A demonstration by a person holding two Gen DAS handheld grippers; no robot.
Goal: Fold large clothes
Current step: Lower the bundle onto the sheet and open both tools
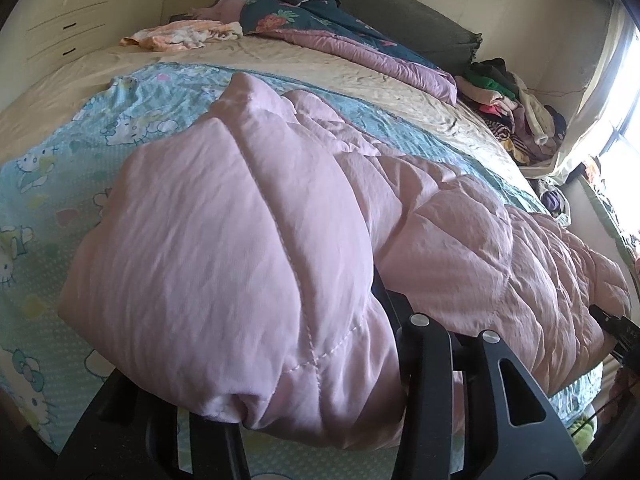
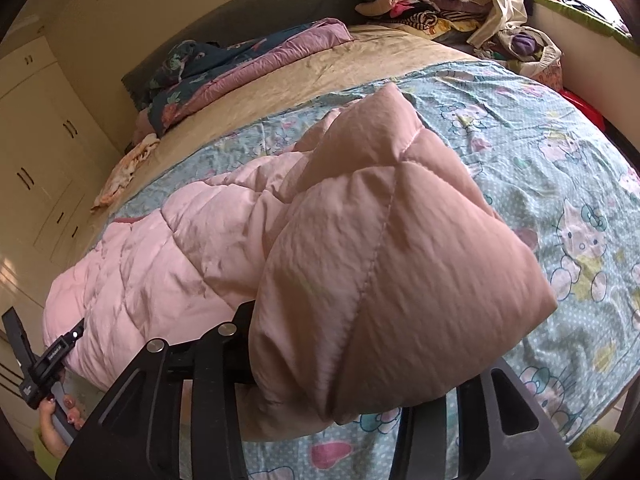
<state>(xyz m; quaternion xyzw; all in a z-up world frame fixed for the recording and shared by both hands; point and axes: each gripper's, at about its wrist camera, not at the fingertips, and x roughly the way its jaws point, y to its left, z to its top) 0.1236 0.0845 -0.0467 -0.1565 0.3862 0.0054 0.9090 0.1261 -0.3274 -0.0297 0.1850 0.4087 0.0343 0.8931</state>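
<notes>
Your puffy pink quilted jacket (image 1: 248, 216) lies across the cartoon-cat sheet (image 1: 60, 168), soft diamond stitching all over. Left gripper (image 1: 304, 392) and right gripper (image 2: 352, 380) each have a fold bunched between the jaws; can't tell if they're pinching. Only the right view catches your hand (image 2: 56, 420) at 8 o'clock.

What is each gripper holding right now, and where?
Both hold the pink quilt. The left gripper has a bunched end fold at the near edge; the right gripper has the opposite end fold.
</notes>
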